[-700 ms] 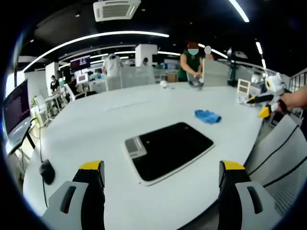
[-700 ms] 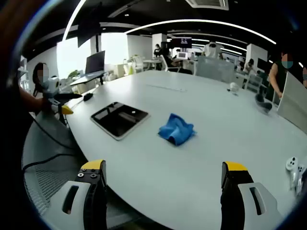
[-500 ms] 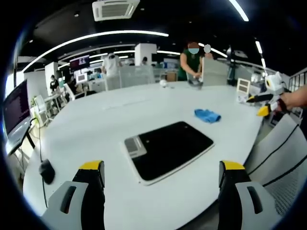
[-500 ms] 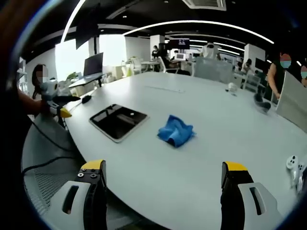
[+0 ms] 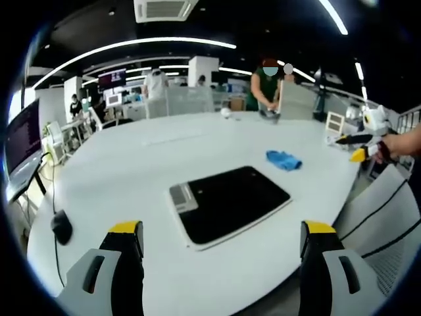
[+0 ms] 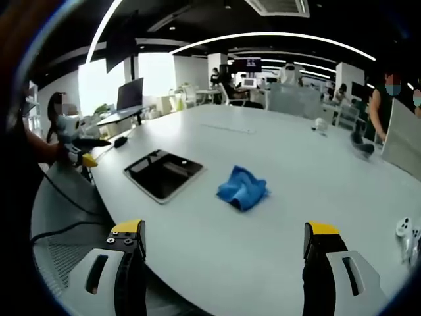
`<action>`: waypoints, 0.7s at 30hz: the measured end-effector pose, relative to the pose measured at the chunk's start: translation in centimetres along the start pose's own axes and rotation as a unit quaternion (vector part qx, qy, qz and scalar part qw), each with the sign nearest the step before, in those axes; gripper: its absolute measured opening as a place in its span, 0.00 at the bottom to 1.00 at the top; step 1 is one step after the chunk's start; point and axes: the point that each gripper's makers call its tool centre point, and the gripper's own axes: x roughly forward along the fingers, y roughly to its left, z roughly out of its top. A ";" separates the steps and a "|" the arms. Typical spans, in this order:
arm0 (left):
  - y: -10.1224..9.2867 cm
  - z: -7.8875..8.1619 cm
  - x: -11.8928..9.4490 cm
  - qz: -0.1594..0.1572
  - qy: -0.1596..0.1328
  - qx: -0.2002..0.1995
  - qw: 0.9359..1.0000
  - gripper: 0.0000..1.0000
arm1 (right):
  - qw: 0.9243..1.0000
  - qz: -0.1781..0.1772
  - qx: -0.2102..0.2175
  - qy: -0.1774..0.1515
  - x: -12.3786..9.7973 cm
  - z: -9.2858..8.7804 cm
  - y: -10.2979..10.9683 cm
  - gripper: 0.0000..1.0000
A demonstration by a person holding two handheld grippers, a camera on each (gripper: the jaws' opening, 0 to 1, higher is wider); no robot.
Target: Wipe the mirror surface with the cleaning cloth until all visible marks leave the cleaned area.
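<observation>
Blue cloth (image 6: 243, 188) lies beside dark mirror (image 6: 164, 174).

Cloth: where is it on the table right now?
The blue cloth lies crumpled on the white table, right of the mirror in the right gripper view and apart from it; neither gripper touches it.

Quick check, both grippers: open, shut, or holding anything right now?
Left gripper: open, holding nothing, above the table edge near the mirror.
Right gripper: open, holding nothing; the cloth lies untouched on the table.

Glossy dark mirror (image 5: 230, 204), soft crumpled blue cloth (image 6: 242, 187), smooth matt white table (image 5: 131, 164).
</observation>
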 end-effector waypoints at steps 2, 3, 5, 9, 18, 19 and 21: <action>-0.1 0.0 0.0 0.000 0.000 -0.002 1.000 1.00 | 1.000 0.001 -0.002 -0.001 0.1 0.2 0.0 1.00; -0.1 0.1 -0.1 -0.001 -0.003 0.000 1.000 1.00 | 1.000 0.002 -0.003 -0.001 0.2 0.3 0.0 1.00; -0.1 0.1 -0.1 -0.001 -0.004 0.004 1.000 1.00 | 1.000 0.005 -0.007 -0.002 0.4 0.4 0.2 1.00; -0.1 0.2 -0.1 -0.003 -0.007 0.005 1.000 1.00 | 1.000 0.009 -0.013 -0.003 0.7 0.6 0.4 1.00; -0.1 0.1 -0.2 -0.001 -0.002 0.003 1.000 1.00 | 1.000 0.010 -0.013 0.009 0.9 0.9 0.1 1.00; -0.1 0.1 -0.2 -0.001 -0.003 0.002 1.000 1.00 | 1.000 0.008 -0.010 0.014 0.9 1.2 0.0 1.00; -0.1 0.0 -0.1 -0.004 -0.004 -0.002 1.000 1.00 | 1.000 0.009 -0.010 0.011 0.8 2.6 -0.3 1.00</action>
